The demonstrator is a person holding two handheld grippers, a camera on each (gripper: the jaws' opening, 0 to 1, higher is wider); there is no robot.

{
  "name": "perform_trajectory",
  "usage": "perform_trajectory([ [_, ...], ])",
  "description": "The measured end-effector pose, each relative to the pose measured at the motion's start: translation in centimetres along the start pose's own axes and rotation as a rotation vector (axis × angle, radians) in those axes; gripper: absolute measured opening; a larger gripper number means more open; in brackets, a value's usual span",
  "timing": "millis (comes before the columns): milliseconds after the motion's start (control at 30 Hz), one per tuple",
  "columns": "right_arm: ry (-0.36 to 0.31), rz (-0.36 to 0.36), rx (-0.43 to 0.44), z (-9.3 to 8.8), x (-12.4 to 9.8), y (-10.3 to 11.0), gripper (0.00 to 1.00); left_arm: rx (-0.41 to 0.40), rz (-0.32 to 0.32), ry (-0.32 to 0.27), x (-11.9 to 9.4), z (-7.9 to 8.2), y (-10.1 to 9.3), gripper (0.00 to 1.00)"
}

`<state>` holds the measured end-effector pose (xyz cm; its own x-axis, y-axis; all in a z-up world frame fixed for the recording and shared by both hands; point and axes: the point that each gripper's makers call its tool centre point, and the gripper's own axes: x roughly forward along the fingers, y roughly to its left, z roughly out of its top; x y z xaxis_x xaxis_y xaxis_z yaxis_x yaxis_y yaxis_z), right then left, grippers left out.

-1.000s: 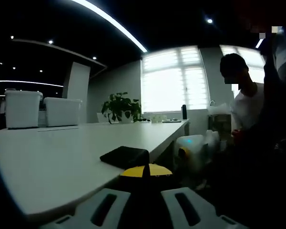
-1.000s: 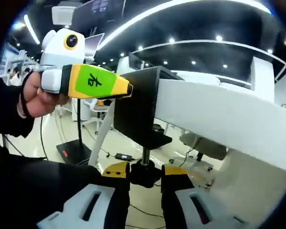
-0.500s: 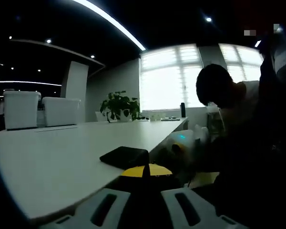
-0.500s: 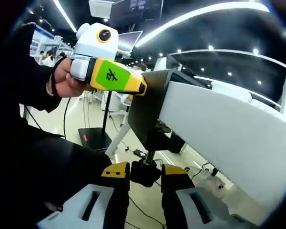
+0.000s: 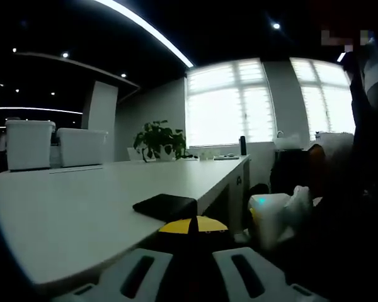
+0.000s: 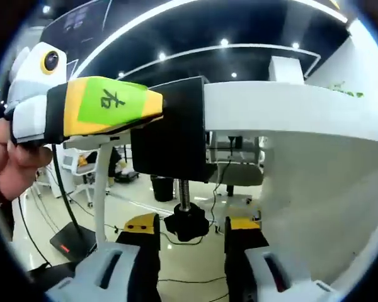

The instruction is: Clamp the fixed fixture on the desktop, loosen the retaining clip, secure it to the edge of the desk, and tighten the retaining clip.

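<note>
The black clamp fixture (image 6: 173, 141) sits over the edge of the white desk (image 6: 290, 110). Its screw (image 6: 184, 192) hangs down to a black knob (image 6: 188, 224). My right gripper (image 6: 192, 225) is open, its yellow-tipped jaws standing either side of the knob with small gaps. Coming in from the left, my left gripper (image 6: 156, 107), yellow with a green label and held by a hand, grips the fixture's side. In the left gripper view the fixture's top plate (image 5: 166, 206) lies on the desk (image 5: 82, 201), with my left gripper (image 5: 192, 226) shut on it. The right gripper's white body (image 5: 271, 215) shows below the desk edge.
Two white bins (image 5: 50, 143) and a potted plant (image 5: 159, 139) stand at the far end of the desk. Under the desk are a chair (image 6: 230, 170), a stand base (image 6: 72, 239) and cables on the floor. A person's dark sleeve (image 5: 359, 189) is at the right.
My right jaws have parted off the knob, which they pinched before. The right gripper view has swung level with the desk edge. In the left gripper view the person's head has dropped out of sight.
</note>
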<state>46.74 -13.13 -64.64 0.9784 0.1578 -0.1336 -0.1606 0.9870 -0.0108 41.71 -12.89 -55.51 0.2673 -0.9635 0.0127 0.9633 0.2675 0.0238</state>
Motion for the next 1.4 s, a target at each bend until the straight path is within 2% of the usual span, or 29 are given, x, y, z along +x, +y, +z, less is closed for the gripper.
perform_trajectory([
  [167, 0.016, 0.006, -0.021, 0.1, 0.1, 0.2, 0.24, -0.003, 0.006, -0.007, 0.0, 0.2, 0.0, 0.02],
  [233, 0.017, 0.028, -0.074, 0.2, 0.0, 0.2, 0.24, -0.004, 0.008, -0.009, -0.1, 0.2, 0.0, 0.02],
  [400, 0.024, 0.204, -0.091, 0.2, 0.1, 0.7, 0.23, 0.000, 0.007, -0.007, -0.1, 0.3, -0.2, 0.02],
  [533, 0.009, 0.357, -0.182, 0.3, 0.0, 0.9, 0.23, 0.002, 0.008, -0.003, -0.1, 0.4, -0.2, 0.02],
  [600, 0.007, 0.395, -0.201, 0.3, 0.2, 0.6, 0.23, 0.002, 0.009, -0.002, -0.1, 0.3, -0.2, 0.02],
  [633, 0.013, 0.452, -0.226, 0.2, 0.1, 0.9, 0.23, 0.002, 0.010, -0.001, -0.1, 0.3, -0.1, 0.02],
  [767, 0.010, 0.586, -0.240, 0.1, 0.5, 1.0, 0.23, 0.001, 0.011, 0.005, 0.0, 0.4, -0.2, 0.02],
  [900, 0.003, 0.669, -0.245, 0.0, 0.5, 1.4, 0.23, 0.006, 0.009, 0.015, 0.0, 0.3, -0.1, 0.02],
  [933, -0.013, 0.672, -0.304, -0.1, 0.5, 1.5, 0.23, 0.008, 0.009, 0.017, 0.0, 0.3, -0.2, 0.02],
  [967, -0.015, 0.682, -0.292, -0.6, -0.4, 2.2, 0.23, 0.007, 0.010, 0.018, 0.0, 0.3, -0.2, 0.02],
  [1000, -0.012, 0.682, -0.289, -0.7, -0.7, 2.4, 0.23, 0.006, 0.010, 0.018, 0.0, 0.3, -0.3, 0.02],
  [1067, -0.005, 0.674, -0.286, -0.7, 0.6, 1.6, 0.24, 0.004, 0.010, 0.019, 0.0, 0.4, -0.4, 0.02],
  [1167, -0.024, 0.632, -0.313, -0.2, 0.0, 1.8, 0.27, 0.007, 0.012, 0.021, 0.0, 0.4, -0.5, 0.02],
  [1200, -0.018, 0.594, -0.295, -0.1, 0.0, 1.5, 0.29, 0.006, 0.013, 0.022, 0.0, 0.4, -0.3, 0.02],
  [1233, -0.016, 0.520, -0.243, 0.2, -0.3, 0.8, 0.32, 0.005, 0.013, 0.022, 0.0, 0.3, -0.3, 0.02],
  [1300, -0.023, 0.392, -0.188, 0.5, -0.5, -0.2, 0.43, 0.007, 0.014, 0.022, 0.0, 0.4, -0.3, 0.02],
  [1333, -0.004, 0.319, -0.158, -0.1, -0.4, -0.9, 0.53, 0.006, 0.014, 0.020, 0.0, 0.3, -0.2, 0.02],
  [1367, 0.020, 0.262, -0.126, -0.8, 0.2, -1.4, 0.58, 0.006, 0.014, 0.019, 0.0, 0.3, -0.1, 0.02],
  [1400, 0.034, 0.239, -0.111, -1.3, 0.2, -1.3, 0.59, 0.005, 0.013, 0.018, 0.0, 0.3, 0.0, 0.02],
])
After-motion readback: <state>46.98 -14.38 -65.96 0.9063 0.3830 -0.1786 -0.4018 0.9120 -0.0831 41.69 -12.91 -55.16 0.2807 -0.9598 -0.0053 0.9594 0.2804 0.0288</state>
